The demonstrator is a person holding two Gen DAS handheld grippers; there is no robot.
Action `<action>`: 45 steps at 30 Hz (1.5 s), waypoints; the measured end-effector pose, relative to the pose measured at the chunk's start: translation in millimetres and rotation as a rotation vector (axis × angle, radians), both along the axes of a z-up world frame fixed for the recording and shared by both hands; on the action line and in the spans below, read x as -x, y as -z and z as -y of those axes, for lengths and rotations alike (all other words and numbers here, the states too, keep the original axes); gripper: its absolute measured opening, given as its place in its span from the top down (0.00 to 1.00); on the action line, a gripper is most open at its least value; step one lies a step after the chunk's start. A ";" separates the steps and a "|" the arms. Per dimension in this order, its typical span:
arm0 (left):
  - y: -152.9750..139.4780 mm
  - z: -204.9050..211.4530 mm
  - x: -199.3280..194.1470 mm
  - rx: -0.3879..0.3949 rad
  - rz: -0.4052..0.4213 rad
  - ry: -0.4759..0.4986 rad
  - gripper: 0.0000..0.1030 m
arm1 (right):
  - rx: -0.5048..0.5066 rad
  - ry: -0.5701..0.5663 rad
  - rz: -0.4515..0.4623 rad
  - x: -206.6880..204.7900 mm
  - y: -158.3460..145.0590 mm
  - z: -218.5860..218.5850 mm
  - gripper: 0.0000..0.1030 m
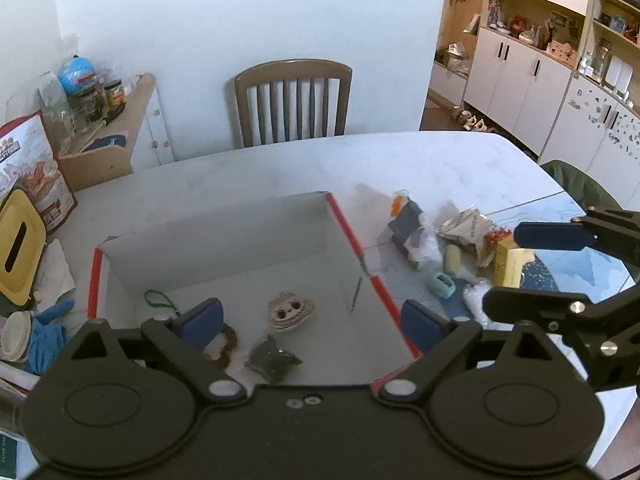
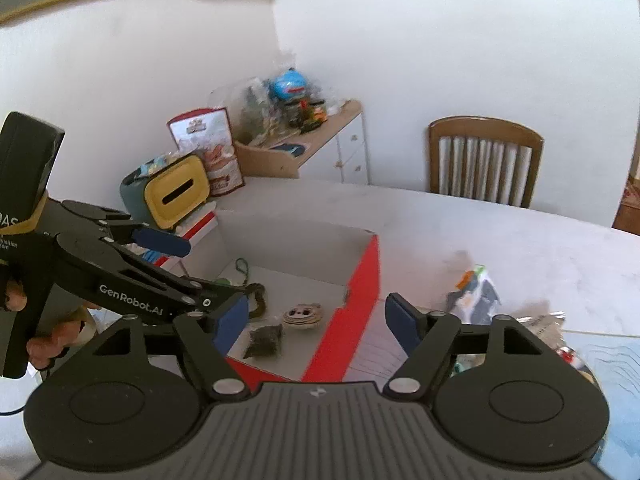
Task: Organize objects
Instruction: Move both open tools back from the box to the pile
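Note:
A white cardboard box with red edges (image 1: 347, 230) (image 2: 354, 308) stands open on the table. In it lie a cat-face coaster (image 1: 290, 311) (image 2: 302, 316), a dark packet (image 1: 272, 358) (image 2: 264, 340), a brown ring (image 1: 228, 342), a green cord (image 1: 158, 300) and a thin stick (image 1: 356, 294). My left gripper (image 1: 312, 320) (image 2: 218, 270) hangs open over the box with nothing in it. To the right of the box lies a pile: a grey-white packet (image 1: 408, 228) (image 2: 476, 292), a foil packet (image 1: 468, 228), a yellow carton (image 1: 510, 260) and a mint-green item (image 1: 442, 284). My right gripper (image 1: 502, 268) (image 2: 316, 322) is open beside that pile.
A yellow-topped tissue box (image 1: 18, 248) (image 2: 176, 196), a snack bag (image 1: 32, 172) and blue gloves (image 1: 48, 336) crowd the table's left side. A wooden chair (image 1: 292, 100) (image 2: 484, 160) stands at the far edge. A hand (image 2: 40, 344) holds the left gripper's handle.

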State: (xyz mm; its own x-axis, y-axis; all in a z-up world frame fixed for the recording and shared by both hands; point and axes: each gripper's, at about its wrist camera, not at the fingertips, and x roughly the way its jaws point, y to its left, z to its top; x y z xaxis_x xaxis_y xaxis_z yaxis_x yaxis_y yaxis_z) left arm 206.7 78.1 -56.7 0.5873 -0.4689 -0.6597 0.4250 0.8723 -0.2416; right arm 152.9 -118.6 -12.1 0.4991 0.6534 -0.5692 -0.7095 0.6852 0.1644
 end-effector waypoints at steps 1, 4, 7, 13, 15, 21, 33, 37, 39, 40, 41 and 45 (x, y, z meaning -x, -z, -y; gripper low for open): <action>-1.3 3.0 2.1 0.003 0.007 -0.005 0.04 | -0.006 0.006 0.001 0.9 -0.4 5.6 0.25; -5.6 12.0 8.9 0.011 0.023 -0.007 0.02 | -0.028 0.032 -0.002 2.6 -0.3 24.5 0.23; -8.5 20.7 15.2 0.027 0.033 -0.006 0.01 | -0.044 0.062 0.007 6.1 1.3 42.5 0.22; -9.5 41.5 23.0 0.049 0.050 -0.001 0.01 | -0.056 0.127 -0.007 8.4 12.7 80.7 0.20; -8.0 48.9 25.4 0.058 0.051 0.001 0.01 | -0.059 0.148 -0.016 7.7 17.3 93.9 0.20; -3.1 72.8 30.5 0.089 0.039 0.019 0.01 | -0.021 0.216 -0.031 -0.1 31.5 129.2 0.20; 18.9 142.2 36.8 0.085 0.020 0.078 0.01 | 0.062 0.305 -0.071 -30.4 61.8 166.6 0.20; 32.4 166.1 33.2 0.084 -0.022 0.076 0.01 | 0.080 0.312 -0.076 -44.4 70.4 168.7 0.20; 39.3 174.4 29.9 0.083 -0.047 0.069 0.01 | 0.082 0.310 -0.088 -52.5 75.7 169.0 0.20; 42.5 178.8 28.7 0.084 -0.052 0.064 0.01 | 0.081 0.307 -0.095 -56.4 78.3 169.2 0.20; 45.7 184.2 27.4 0.080 -0.058 0.059 0.01 | 0.080 0.304 -0.106 -60.7 81.5 168.4 0.20; 56.4 200.8 23.1 0.070 -0.064 0.043 0.01 | 0.080 0.298 -0.136 -74.1 93.1 163.6 0.20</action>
State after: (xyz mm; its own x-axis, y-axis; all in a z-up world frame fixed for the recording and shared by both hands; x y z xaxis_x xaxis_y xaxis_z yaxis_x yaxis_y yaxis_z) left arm 183.6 -122.7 -113.1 0.5228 -0.5391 -0.6603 0.4437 0.8335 -0.3292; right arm 227.0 -282.1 -105.1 0.5772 0.4410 -0.6873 -0.4512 0.8737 0.1817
